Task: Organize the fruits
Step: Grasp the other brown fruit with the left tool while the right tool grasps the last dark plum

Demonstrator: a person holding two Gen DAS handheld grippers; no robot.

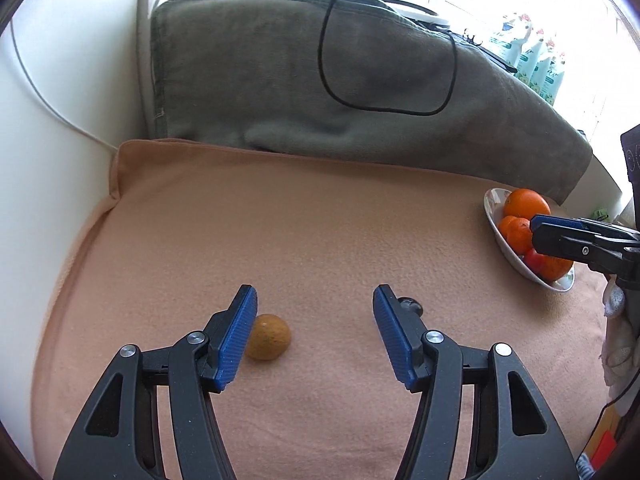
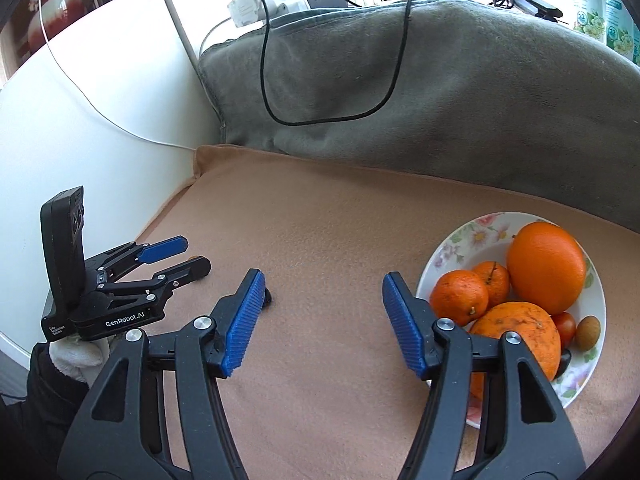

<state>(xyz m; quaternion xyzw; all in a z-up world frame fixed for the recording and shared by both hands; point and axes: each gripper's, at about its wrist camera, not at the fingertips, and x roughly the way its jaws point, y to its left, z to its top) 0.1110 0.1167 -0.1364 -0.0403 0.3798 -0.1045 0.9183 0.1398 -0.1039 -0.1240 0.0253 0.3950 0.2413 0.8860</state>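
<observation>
Small dull-orange fruit [image 1: 267,337] lies alone on the peach blanket [image 1: 320,232], just beside the left gripper's [image 1: 316,304] left finger, partly hidden behind that blue pad; touching or not, can't tell. Left gripper fingers apart, nothing between them. A small dark thing [image 1: 412,305] peeks out behind its right finger, too hidden to name.

Floral bowl [image 2: 456,240] well off to the right holds a big orange [image 2: 546,266], two small oranges, a rough orange fruit [image 2: 516,332], a red tomato [image 2: 565,326] and a small tan fruit [image 2: 588,333]. Right gripper [image 2: 324,294] fingers apart, empty, right finger covering the bowl's near edge.

"GenRobot.AI" reads on the left gripper's body; smaller print beside it hard to read. White-gloved hand [image 2: 80,350] under it, mostly cut off. Grey blanket [image 2: 440,92] behind, black cable [image 2: 264,80] looped on it.
</observation>
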